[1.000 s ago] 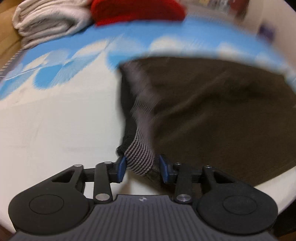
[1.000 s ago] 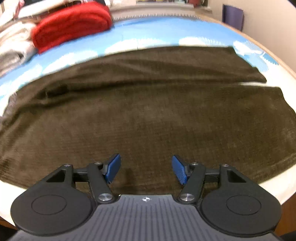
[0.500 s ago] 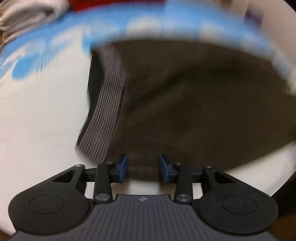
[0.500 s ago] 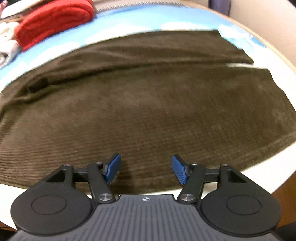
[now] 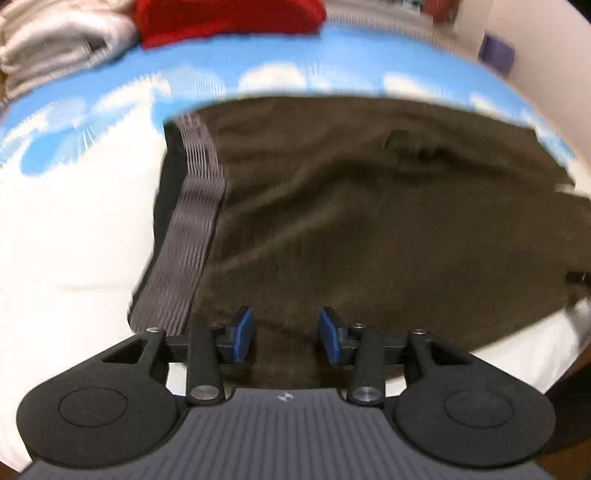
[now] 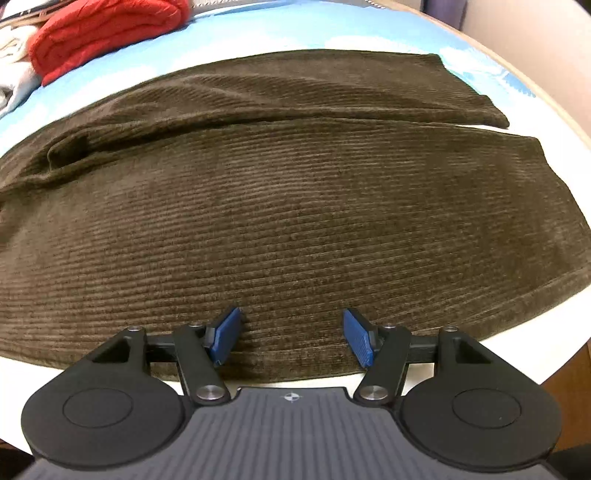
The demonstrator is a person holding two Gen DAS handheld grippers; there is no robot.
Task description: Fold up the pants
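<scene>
One brown pants (image 6: 295,206), one red bundle (image 6: 103,33), perhaps two pale ones; left gripper (image 5: 287,334) opening, right gripper (image 6: 291,338) released.

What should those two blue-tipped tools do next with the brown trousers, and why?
Probably both pinch the near edge of the brown corduroy pants. The left tool, jaws opening with nothing gripped, sits by the striped grey waistband; the right tool hovers open. The pants lie flat, unfolded.
</scene>
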